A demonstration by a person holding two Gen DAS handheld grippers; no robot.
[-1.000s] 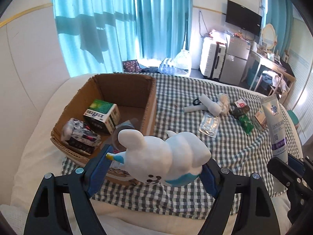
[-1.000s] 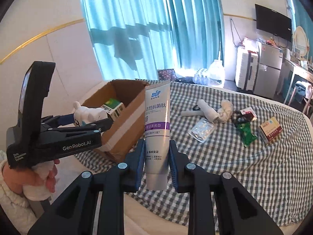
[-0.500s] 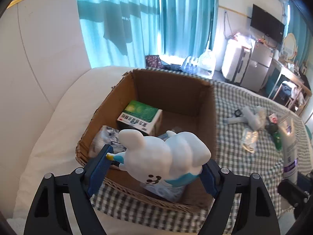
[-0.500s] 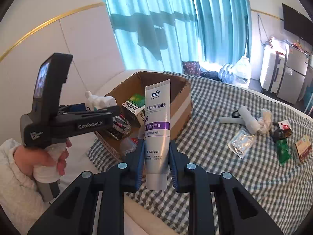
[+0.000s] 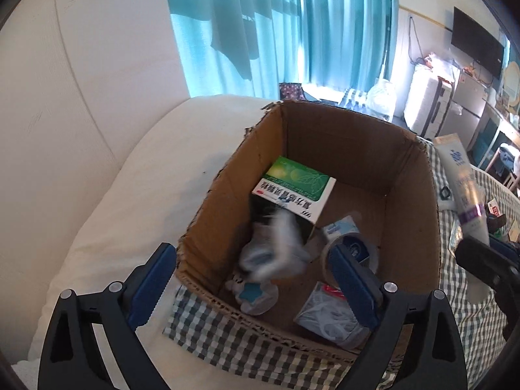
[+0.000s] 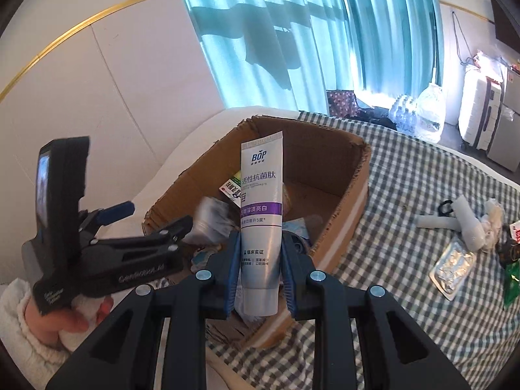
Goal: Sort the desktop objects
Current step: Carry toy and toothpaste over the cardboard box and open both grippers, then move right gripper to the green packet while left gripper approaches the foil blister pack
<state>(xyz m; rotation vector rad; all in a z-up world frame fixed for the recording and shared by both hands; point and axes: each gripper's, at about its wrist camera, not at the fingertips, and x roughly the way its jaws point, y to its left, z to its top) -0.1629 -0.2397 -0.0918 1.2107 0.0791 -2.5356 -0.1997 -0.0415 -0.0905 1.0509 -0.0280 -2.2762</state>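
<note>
Sorting part done: my left gripper (image 5: 250, 279), opening, drops a blurred white toy (image 5: 276, 247) into the brown cardboard box (image 5: 354, 136) at frame centre, my right gripper (image 6: 260, 279) clenches the white-and-purple toothpaste tube (image 6: 261, 208), and small items (image 6: 464, 227) remain on the checked cloth (image 6: 406, 188) at right.

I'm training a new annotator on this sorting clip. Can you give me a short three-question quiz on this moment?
1. True or false: the right tongs grip a toothpaste tube.
2. What is between the left tongs, whose jaws are opening?
A. a blurred white toy, not pressed by the pads
B. a green box
C. scissors
3. Which container lies under both tongs?

Key: 1 true. 2 A. 3 the cardboard box.
</note>
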